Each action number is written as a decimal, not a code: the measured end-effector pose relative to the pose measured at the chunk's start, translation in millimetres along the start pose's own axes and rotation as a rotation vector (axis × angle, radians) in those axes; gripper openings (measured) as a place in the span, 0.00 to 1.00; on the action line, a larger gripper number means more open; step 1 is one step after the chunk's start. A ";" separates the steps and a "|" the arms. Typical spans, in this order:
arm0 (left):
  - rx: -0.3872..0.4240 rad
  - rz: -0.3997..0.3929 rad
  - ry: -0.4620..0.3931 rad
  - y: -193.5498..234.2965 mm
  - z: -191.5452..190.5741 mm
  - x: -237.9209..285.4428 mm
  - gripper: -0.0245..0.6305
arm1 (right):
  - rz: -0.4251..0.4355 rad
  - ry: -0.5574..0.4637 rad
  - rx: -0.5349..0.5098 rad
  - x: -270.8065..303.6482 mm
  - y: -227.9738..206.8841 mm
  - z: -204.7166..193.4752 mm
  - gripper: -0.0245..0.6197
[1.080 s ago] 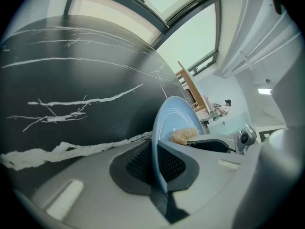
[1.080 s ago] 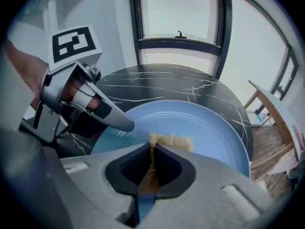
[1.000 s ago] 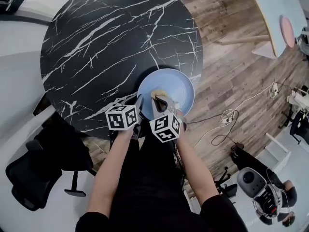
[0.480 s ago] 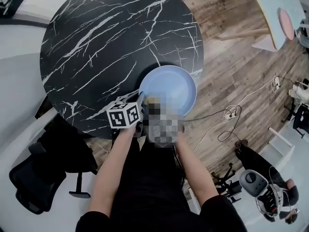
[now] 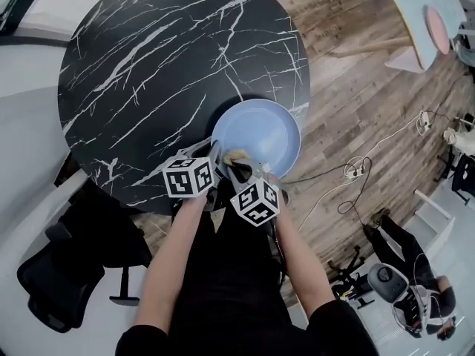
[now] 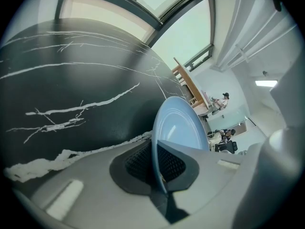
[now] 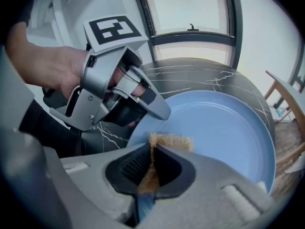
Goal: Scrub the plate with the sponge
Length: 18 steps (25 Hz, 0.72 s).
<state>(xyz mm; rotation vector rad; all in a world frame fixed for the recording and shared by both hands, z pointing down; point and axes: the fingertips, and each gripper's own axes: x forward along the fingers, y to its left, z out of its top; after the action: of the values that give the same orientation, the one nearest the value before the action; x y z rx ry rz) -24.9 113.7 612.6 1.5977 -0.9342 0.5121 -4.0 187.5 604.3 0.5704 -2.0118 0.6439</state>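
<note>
Left hand-held gripper [image 6: 159, 165]: clamped on plate [image 6: 183, 128] rim | right hand-held gripper [image 7: 150, 168]: pinching sponge [image 7: 172, 141] at plate's near side

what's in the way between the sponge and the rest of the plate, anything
Nothing visible on the open face. The right gripper holds the sponge over the near part of the plate, and the blue surface ahead is bare. Only the left gripper, clamped on the near rim beside the sponge, covers a bit of edge.

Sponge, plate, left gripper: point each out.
sponge [image 7: 170, 141], right gripper view, frayed top above the jaws
plate [image 7: 224, 128], right gripper view, bare blue middle
left gripper [image 6: 156, 159], left gripper view, between its fingertips, clamped on plate rim
</note>
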 end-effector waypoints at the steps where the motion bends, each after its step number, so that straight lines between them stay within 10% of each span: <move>1: 0.003 0.000 0.001 0.1 0.1 -0.1 0.06 | -0.003 -0.001 0.000 -0.8 -1.7 -1.0 0.07; 18: 0.037 0.009 0.008 0.0 -1.5 0.5 0.06 | -0.115 -0.009 0.010 -20.2 -63.6 -11.8 0.07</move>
<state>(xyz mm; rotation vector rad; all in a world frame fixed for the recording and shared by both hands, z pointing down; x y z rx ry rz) -24.4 115.0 613.3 1.6243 -0.9313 0.5445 52.3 149.8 605.6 0.6905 -1.9694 0.5825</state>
